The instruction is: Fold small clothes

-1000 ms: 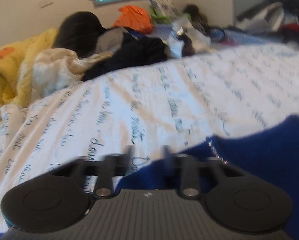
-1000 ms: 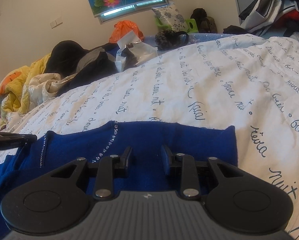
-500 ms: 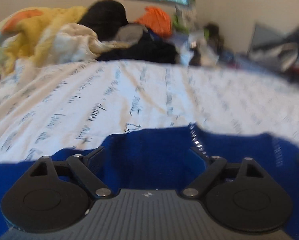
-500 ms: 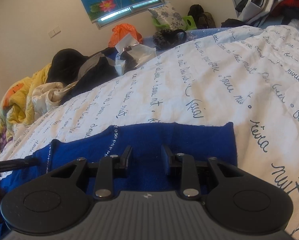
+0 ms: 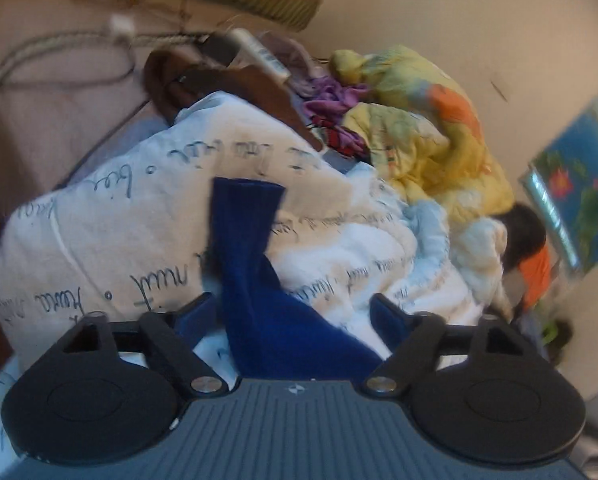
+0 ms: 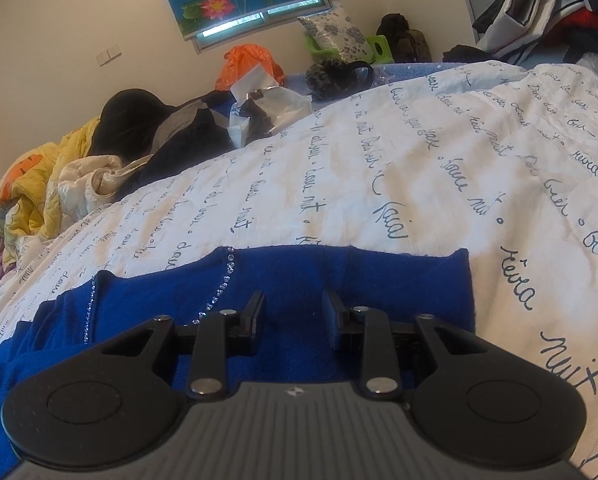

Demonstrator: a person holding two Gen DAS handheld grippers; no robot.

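Your left gripper has its jaws spread wide and they are closing at this moment. A blue sleeve of the garment runs up between the fingers and stretches ahead of them over the white bedspread printed with script; the cloth lies near the left finger but clear of the right one, so neither pad presses on it. The view is tilted and smeared with motion. Beyond the sleeve's cuff, further ahead and to the right of your fingers, a yellow quilt sits bunched against the wall, with purple cloth just beside it.

Your right gripper has its jaws drawn partly together, a narrow gap left between them. The fingers rest down on the blue sweater, which lies flat on the bedspread directly under and around them. Whether a fold of the knit is pinched between the pads, you cannot tell from this view. A line of rhinestones runs along the sweater just left of your left finger. The sweater's far edge lies straight across, just ahead of the fingertips.

Far ahead, at the bed's other end, an orange plastic bag stands knotted shut; its contents are hidden. Just in front of it a clear plastic bag lies crumpled with something dark inside.
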